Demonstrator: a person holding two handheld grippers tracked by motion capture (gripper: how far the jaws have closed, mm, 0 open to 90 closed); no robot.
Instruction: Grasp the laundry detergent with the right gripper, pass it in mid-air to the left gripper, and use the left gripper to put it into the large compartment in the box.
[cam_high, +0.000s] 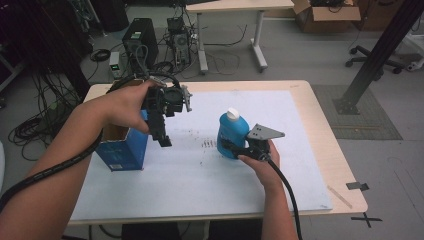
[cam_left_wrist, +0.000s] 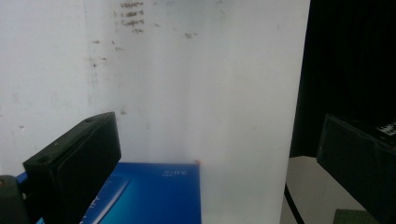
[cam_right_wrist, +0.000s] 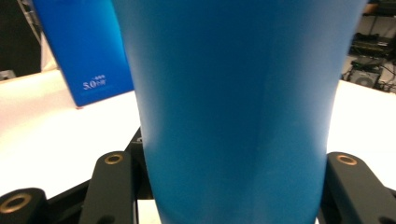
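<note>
Bottle: a blue bottle (cam_high: 231, 135) with a white cap (cam_high: 232, 114) stood upright on the white mat (cam_high: 210, 175), right of the table's middle; its body sat between the jaws in the right gripper view (cam_right_wrist: 238, 107).
Right tongs: the right tongs (cam_high: 231, 146) were closed on the bottle low on its near side, one jaw on each flank, held by the person's right hand (cam_high: 262, 157) from the near right.
Box: a blue carton (cam_high: 122, 145), open at the top, stood upright at the left of the mat, well apart from the bottle; its blue side also showed in the right gripper view (cam_right_wrist: 86, 51).
Left tongs: the left tongs (cam_high: 162, 137) hung in the air just right of the carton, pointing down at the mat, jaws wide apart and holding nothing; the carton's edge (cam_left_wrist: 154, 193) lay just below them in the left gripper view.
Table: a light wooden table (cam_high: 325, 145) carried the mat, which bore dark smudges (cam_high: 207, 143) near its middle.
Step in hand: judged as the grasp of the bottle, made but not yet lifted.
Next move: likely a lift clear of the mat and a carry left toward the carton's open top; this called for a firm hold on the smooth body and for the left tongs to steady the carton or keep clear.
</note>
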